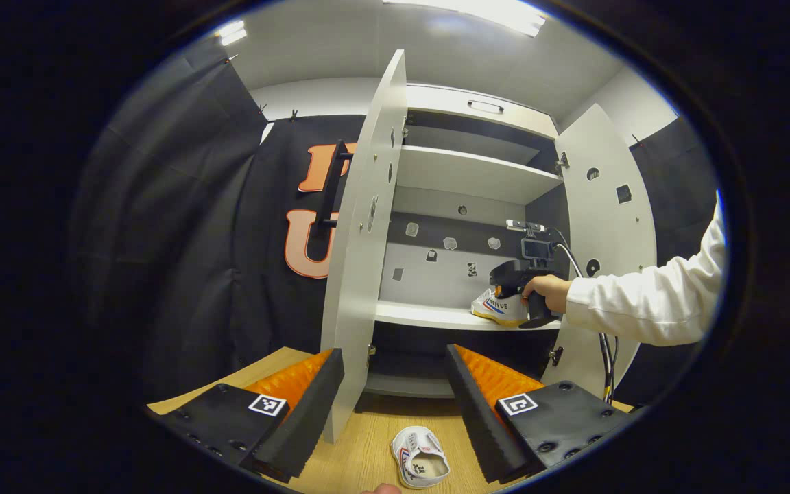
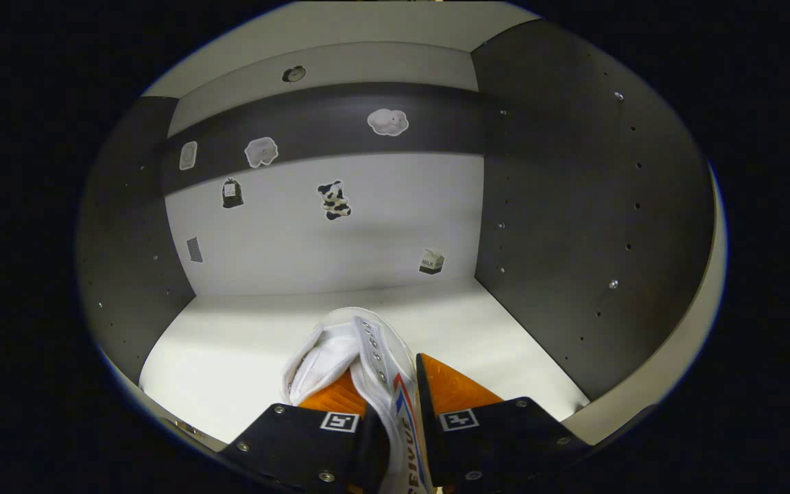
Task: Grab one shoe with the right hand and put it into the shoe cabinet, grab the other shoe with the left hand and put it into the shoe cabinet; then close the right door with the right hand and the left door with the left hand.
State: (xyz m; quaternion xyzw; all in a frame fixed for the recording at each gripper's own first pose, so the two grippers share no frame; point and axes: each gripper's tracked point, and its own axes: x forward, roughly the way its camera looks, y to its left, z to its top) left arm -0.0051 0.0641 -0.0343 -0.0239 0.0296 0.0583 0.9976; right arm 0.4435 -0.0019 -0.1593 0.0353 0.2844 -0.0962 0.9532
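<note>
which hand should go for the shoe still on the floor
Left. Its tongs are open with the floor shoe just below them, while the right tongs are shut on the other shoe at the cabinet shelf.

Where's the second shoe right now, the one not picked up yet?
In the left gripper view, the second shoe lies on the wooden floor before the open cabinet, between the left gripper's spread fingers.

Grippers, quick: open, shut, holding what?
Left gripper: open, holding nothing.
Right gripper: shut on the white canvas shoe, over the white cabinet shelf.
</note>
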